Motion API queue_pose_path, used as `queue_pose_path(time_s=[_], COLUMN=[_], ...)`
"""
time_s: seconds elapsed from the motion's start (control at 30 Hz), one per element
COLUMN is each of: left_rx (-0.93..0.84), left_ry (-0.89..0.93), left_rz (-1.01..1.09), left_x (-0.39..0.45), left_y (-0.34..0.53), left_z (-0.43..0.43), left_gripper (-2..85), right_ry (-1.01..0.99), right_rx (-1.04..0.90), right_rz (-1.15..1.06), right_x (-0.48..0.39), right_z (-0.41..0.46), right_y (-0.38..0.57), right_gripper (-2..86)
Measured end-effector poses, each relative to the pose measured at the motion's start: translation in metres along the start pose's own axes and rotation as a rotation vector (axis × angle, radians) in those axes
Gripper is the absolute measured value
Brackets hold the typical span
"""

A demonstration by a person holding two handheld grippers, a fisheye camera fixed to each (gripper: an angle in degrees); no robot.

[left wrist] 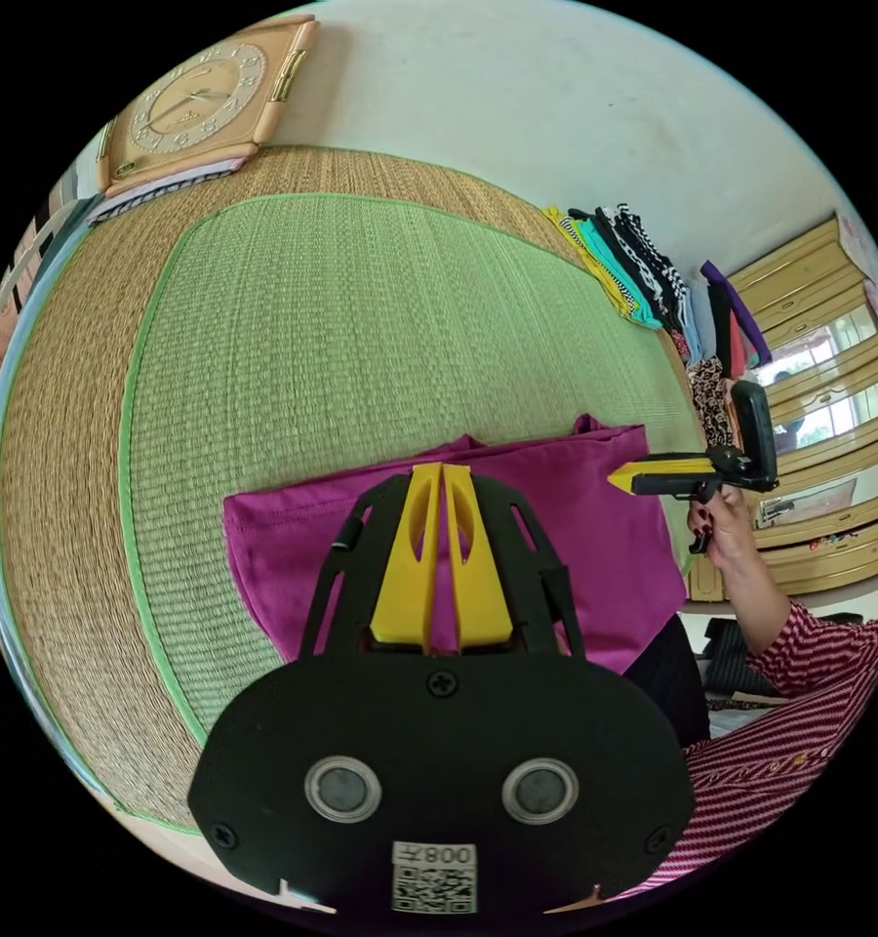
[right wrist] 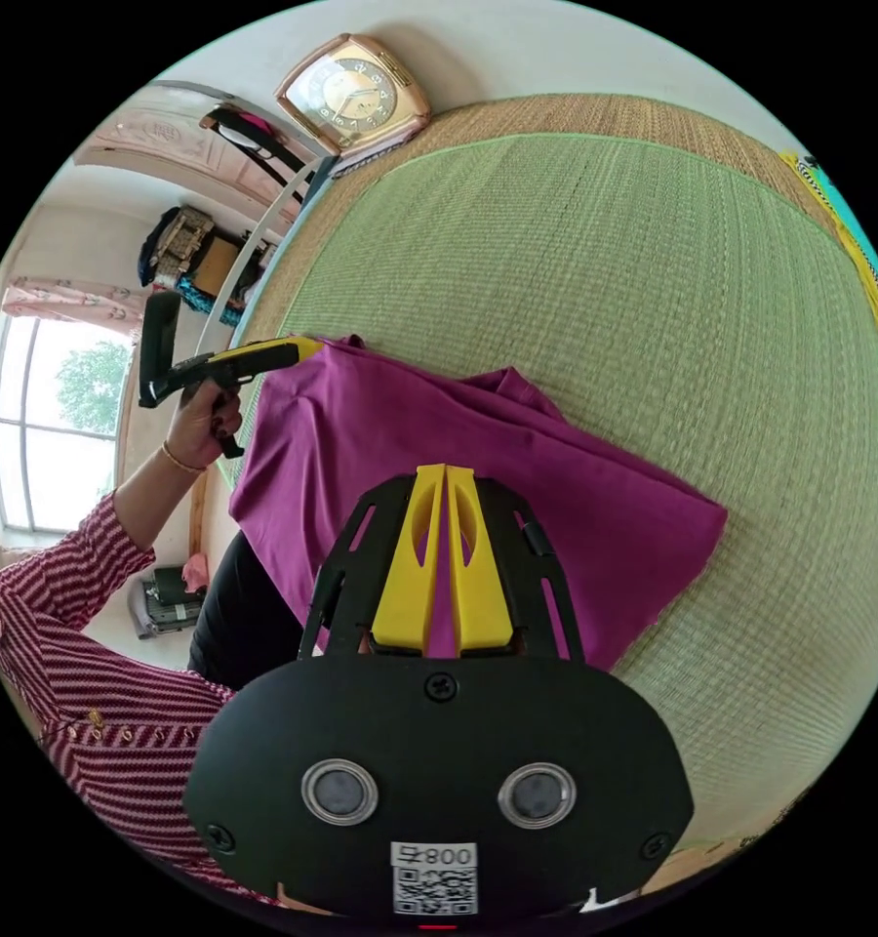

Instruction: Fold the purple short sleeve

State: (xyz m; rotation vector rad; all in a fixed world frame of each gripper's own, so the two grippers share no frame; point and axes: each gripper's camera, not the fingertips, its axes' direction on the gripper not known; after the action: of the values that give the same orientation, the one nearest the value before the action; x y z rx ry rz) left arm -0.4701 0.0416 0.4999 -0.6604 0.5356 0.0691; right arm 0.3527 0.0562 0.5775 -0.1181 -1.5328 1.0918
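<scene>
The purple short-sleeve shirt (left wrist: 576, 547) lies partly folded on the green woven mat (left wrist: 361, 322), its near edge raised toward the person. In the left gripper view, my left gripper (left wrist: 442, 470) is shut, its yellow jaws pinching the shirt's upper edge. My right gripper (left wrist: 615, 480) comes in from the right, held by a hand, its tip on the shirt's right corner. The right gripper view has my right gripper (right wrist: 446, 470) shut over the purple shirt (right wrist: 595, 527). There the left gripper (right wrist: 307, 347) holds up the far left corner.
A square clock (left wrist: 200, 102) leans on the wall at the mat's far corner. A row of folded clothes (left wrist: 644, 273) lines the mat's right side, beside wooden drawers (left wrist: 819, 322). The person's striped sleeve (right wrist: 78, 634) and dark trousers (right wrist: 244, 615) sit at the near edge.
</scene>
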Motion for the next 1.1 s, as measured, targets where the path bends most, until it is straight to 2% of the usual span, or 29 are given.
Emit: queue_pose_path(time_s=[0.27,0.5,0.7,0.9,1.1], left_rx=[-0.007,0.081,0.133,0.075,0.071], left_ry=[-0.017,0.005,0.08,0.172,0.223], left_rz=[-0.079,-0.156,-0.313,-0.433,-0.478], left_x=[-0.034,-0.066,-0.107,-0.129,-0.14], left_y=[0.037,0.094,0.183,0.268,0.306], left_z=[-0.016,-0.069,-0.112,-0.121,-0.122], left_gripper=[0.1,0.7,4.5,8.1,7.7], right_ry=[0.02,-0.053,-0.154,-0.294,-0.378], right_rx=[0.061,0.133,0.196,0.21,0.212], right_rz=[0.14,0.149,0.179,0.287,0.361], right_x=[0.068,0.082,0.102,0.13,0.143], right_z=[-0.033,-0.064,-0.099,-0.11,-0.115], right_y=[-0.016,-0.001,0.068,0.162,0.233], right_gripper=[0.1,0.2,0.5,2.9,7.2])
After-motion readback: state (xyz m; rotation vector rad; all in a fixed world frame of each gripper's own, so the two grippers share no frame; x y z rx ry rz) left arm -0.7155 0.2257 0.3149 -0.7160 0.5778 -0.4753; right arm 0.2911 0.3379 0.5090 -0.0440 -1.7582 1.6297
